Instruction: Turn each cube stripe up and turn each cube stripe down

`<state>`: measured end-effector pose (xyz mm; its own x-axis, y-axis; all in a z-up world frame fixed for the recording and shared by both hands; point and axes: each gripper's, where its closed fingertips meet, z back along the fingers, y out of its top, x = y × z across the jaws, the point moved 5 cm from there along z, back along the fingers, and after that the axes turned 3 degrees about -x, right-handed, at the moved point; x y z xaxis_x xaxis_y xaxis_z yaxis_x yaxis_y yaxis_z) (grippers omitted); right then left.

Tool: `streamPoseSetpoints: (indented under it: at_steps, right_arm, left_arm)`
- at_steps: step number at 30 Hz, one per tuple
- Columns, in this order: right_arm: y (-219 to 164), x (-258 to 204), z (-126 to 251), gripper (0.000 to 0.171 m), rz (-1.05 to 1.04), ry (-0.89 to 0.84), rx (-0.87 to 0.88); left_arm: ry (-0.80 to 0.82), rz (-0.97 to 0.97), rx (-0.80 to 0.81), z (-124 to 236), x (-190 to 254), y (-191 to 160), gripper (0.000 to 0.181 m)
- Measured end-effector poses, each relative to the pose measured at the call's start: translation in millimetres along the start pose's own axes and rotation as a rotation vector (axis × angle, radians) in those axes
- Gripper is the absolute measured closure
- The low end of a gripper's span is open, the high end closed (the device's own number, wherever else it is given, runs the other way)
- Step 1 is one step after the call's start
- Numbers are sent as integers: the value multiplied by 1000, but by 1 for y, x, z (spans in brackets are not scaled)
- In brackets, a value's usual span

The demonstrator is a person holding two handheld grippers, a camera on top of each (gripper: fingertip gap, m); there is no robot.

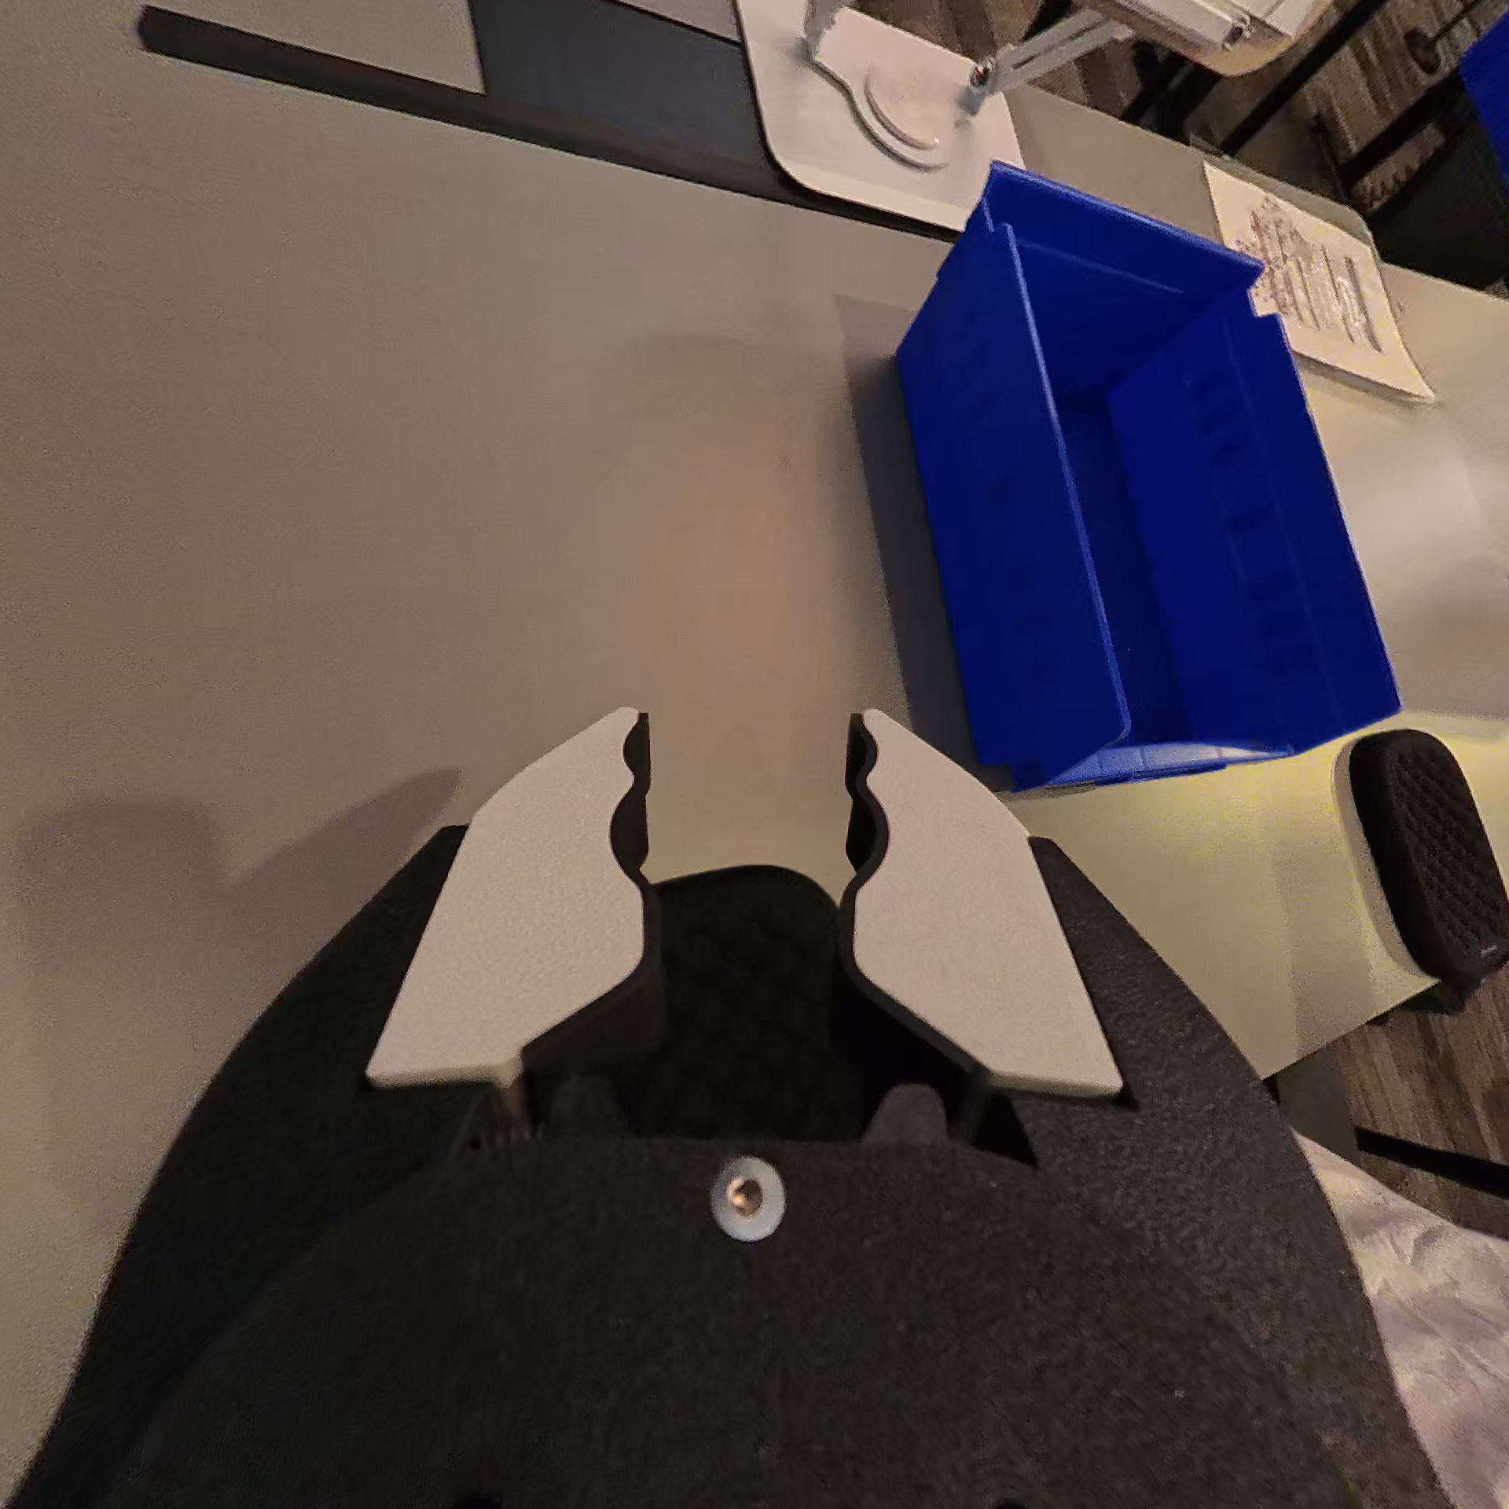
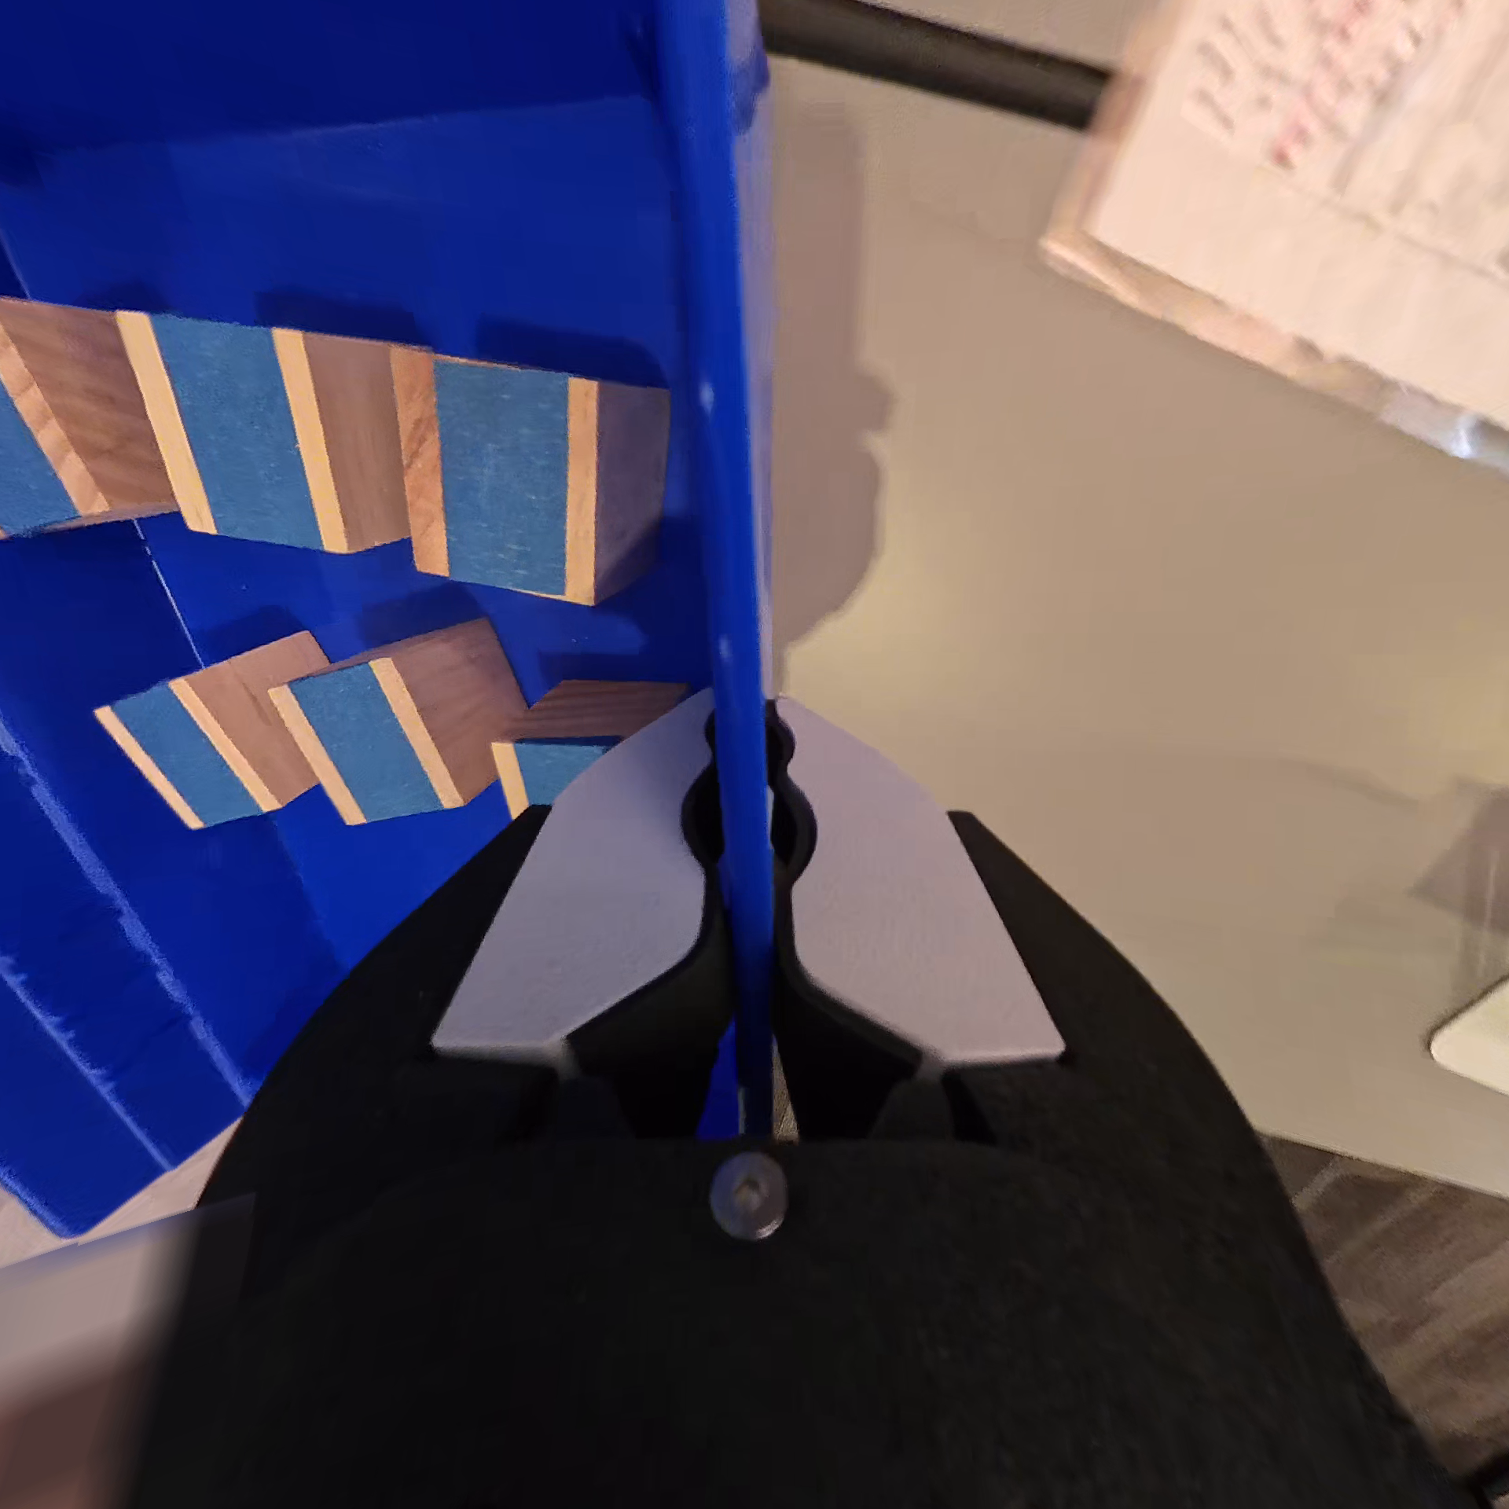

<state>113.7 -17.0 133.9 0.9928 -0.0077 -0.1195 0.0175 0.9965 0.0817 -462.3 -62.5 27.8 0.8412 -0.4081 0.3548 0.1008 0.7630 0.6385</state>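
Several wooden cubes with a blue stripe lie inside a blue bin (image 2: 327, 204). One cube (image 2: 506, 474) sits near the bin's right wall and another (image 2: 359, 735) lies closer to me. All show a striped face to the camera. My right gripper (image 2: 741, 718) is shut on the bin's thin right wall (image 2: 710, 408), one finger inside and one outside. My left gripper (image 1: 747, 723) is open and empty above the bare table (image 1: 408, 408), left of a blue bin (image 1: 1004, 506) whose floor is mostly hidden by its walls.
A printed sheet (image 1: 1323, 294) lies behind the bin and also shows in the right wrist view (image 2: 1306, 204). A white mat with metal parts (image 1: 882, 98) is at the back. A black mesh-patterned object (image 1: 1437, 857) stands at the table's right edge.
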Motion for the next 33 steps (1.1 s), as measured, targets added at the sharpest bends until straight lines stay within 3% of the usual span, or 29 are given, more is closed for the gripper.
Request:
streamPoseSetpoints:
  at_steps: [6, 12, 17, 25, 31, 33]
  right_arm:
    - [63, -160, -20, 165, 157, 57, 30]
    - [97, -300, -84, 165, 313, 102, -51]
    - [109, -382, -146, 166, 378, 136, -121]
    - [121, -432, -235, 165, 351, 136, -120]
    - [120, -431, -268, 166, 299, 102, -111]
    - [120, -426, -274, 166, 281, 96, -92]
  left_arm:
    - [30, 38, 30, 25, -23, -14, 138]
    - [66, 78, 23, 45, -49, -31, 137]
    - [72, 103, 18, 52, -67, -44, 139]
    - [79, 164, 78, 55, -94, -44, 140]
    - [-4, 230, 158, 34, -89, -35, 142]
    - [44, 197, 135, 20, -85, -32, 140]
